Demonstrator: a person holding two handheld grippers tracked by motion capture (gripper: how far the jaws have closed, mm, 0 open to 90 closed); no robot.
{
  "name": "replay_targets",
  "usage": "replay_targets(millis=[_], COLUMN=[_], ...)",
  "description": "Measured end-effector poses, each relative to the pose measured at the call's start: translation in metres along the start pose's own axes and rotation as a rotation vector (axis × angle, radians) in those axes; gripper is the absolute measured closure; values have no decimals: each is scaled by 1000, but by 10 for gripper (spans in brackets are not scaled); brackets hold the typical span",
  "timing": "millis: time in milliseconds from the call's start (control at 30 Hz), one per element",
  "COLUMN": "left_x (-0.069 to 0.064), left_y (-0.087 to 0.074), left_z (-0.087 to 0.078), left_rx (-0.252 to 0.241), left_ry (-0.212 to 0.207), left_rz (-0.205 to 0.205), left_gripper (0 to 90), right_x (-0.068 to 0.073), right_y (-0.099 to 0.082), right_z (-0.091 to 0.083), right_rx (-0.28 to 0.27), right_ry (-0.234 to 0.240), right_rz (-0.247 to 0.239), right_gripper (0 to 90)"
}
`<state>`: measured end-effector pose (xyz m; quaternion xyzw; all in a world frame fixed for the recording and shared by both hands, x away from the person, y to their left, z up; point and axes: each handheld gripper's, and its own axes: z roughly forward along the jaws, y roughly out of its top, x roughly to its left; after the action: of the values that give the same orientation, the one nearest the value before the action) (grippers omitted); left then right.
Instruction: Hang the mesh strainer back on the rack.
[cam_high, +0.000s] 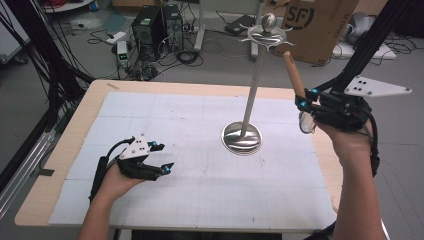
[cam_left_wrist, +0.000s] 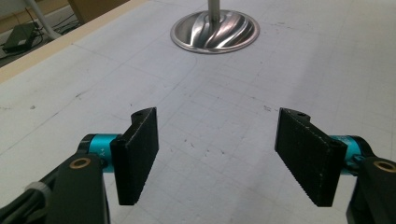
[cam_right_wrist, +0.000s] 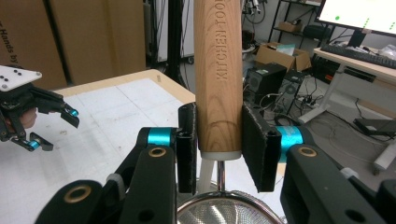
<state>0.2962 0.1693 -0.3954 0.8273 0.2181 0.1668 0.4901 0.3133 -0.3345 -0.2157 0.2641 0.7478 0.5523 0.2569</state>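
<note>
Black pads of the right gripper (cam_right_wrist: 219, 149) sit closest to the lens in the right gripper view, clamped on either side of a wooden handle (cam_right_wrist: 218, 74) stamped with kitchen-tool lettering; just below the pads a thin metal neck runs down to the rim of a mesh strainer bowl (cam_right_wrist: 224, 212). From the high view, the same strainer (cam_high: 300, 95) is held up in the air over the table's right edge, its handle pointing up and away toward the hanging rack (cam_high: 256, 85), a tall metal stand with a round base resting on the white gridded mat (cam_high: 165, 125) and a ring of hooks (cam_high: 267, 36) under a ball at its top. The handle tip is near those hooks but still apart from them, a little lower and to their right. My reading is that the step in hand is carrying the strainer up to hang it on the rack. Next comes bringing the end of the handle to one of the hooks and catching it there before letting go; whether the handle has a loop or hole at its end cannot be told from these views, and that is what the hook must find. Care is needed not to knock the slender pole sideways. Over at the left, the left gripper (cam_left_wrist: 215, 154) rests low over the mat near the table's front, jaws spread wide with nothing between them, well apart from the rack's base (cam_left_wrist: 215, 31), and could steady that base if needed
</note>
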Motion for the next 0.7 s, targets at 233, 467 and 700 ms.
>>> replay_targets(millis=[233,467,700], left_x=[0,0,0], left_y=[0,0,0], left_z=[1,0,0], left_rx=[4,-1,0], left_ry=[-2,0,-1], left_rz=[2,-1,1], left_gripper=[309,309,309], right_x=[-8,-18,-26], right_y=[10,21,24], right_z=[-7,-11,-7], right_rx=[-5,1,22], right_ry=[-33,-55,-66], right_rz=[6,8,15], right_gripper=[685,685,685])
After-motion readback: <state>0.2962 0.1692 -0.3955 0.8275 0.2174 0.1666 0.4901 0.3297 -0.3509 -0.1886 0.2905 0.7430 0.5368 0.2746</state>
